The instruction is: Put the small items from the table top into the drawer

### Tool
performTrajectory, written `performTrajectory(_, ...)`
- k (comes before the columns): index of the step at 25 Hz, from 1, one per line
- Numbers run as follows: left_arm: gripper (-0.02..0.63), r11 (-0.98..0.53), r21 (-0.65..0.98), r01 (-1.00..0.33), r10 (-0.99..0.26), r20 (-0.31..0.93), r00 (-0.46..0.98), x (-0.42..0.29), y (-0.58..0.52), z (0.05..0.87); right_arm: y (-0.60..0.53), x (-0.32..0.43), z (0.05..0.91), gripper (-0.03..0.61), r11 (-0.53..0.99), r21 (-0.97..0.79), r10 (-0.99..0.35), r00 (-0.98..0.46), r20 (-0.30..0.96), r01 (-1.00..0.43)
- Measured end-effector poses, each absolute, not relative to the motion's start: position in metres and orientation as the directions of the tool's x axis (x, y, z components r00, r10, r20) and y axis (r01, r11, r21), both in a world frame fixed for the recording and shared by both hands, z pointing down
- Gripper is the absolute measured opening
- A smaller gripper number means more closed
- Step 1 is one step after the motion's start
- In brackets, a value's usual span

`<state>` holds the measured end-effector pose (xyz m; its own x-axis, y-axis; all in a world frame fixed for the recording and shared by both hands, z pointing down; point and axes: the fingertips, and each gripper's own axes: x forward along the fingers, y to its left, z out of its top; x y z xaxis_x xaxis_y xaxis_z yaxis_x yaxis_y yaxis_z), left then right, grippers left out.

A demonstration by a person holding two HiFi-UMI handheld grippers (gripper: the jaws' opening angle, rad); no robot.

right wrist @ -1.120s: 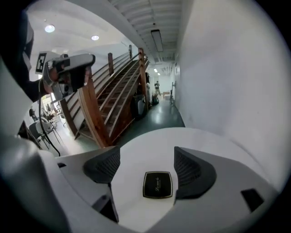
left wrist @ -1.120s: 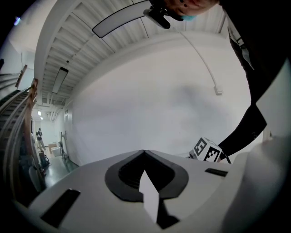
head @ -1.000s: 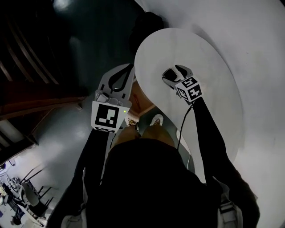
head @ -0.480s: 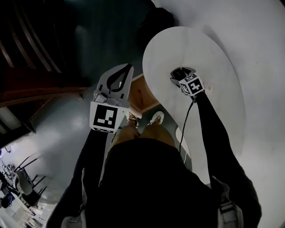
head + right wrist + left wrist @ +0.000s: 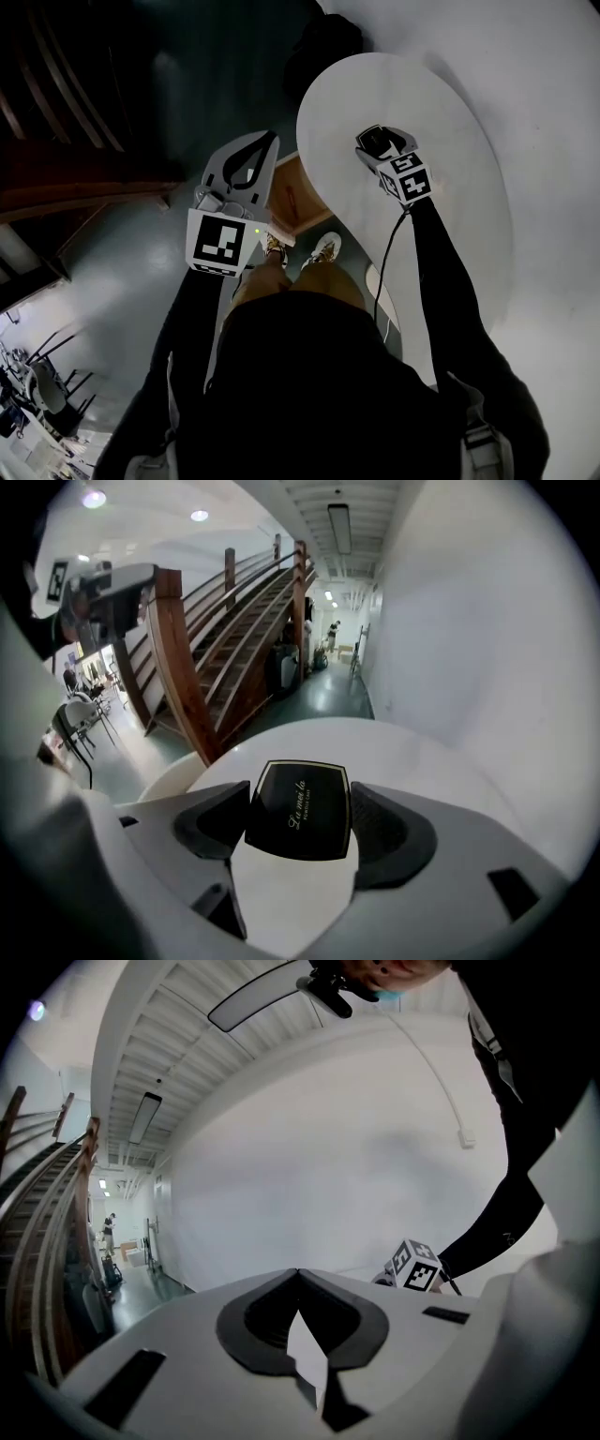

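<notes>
We see a small black case (image 5: 300,810) with gold script on its lid held between the fingers (image 5: 214,823) of the right gripper (image 5: 300,829). The dark pads press in on its left and right edges, so the grip is closed on it. The case sits flat, lid up, over the white round table (image 5: 450,112), near the middle of the top. From the head view we cannot tell whether it rests on the surface or hangs just above it, because the gripper body covers the gap. That gripper's marker cube (image 5: 408,180) faces up towards us, and a thin black cable (image 5: 384,267) runs back from it along the sleeve. Just beside the table's left edge, and lower down, the wooden drawer (image 5: 298,192) stands pulled open, its pale brown inside showing. The left gripper (image 5: 270,142) hangs over the dark floor just left of the drawer with its tip pointing away from us. In its own view the fingers (image 5: 272,1288) meet at the tips with nothing between them. The right gripper's cube shows beyond them, against a white wall. Below the drawer we see the person's shoes (image 5: 323,251) on the floor. Past the table, the right gripper view shows a wooden staircase (image 5: 244,658) rising along a corridor.
</notes>
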<state>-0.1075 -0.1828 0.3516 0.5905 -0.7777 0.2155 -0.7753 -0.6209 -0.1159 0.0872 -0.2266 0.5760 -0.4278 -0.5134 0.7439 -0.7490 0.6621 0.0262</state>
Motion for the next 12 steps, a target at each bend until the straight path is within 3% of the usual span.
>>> performTrajectory(12, 0.014, -0.642, -0.123, -0.757, -0.765, 0.169, 0.622, -0.096, -0.2, 0.338, -0.214, 0.047, 0.426, 0.353, 0.59, 0.071, -0.74, -0.503, 0.447, -0.805)
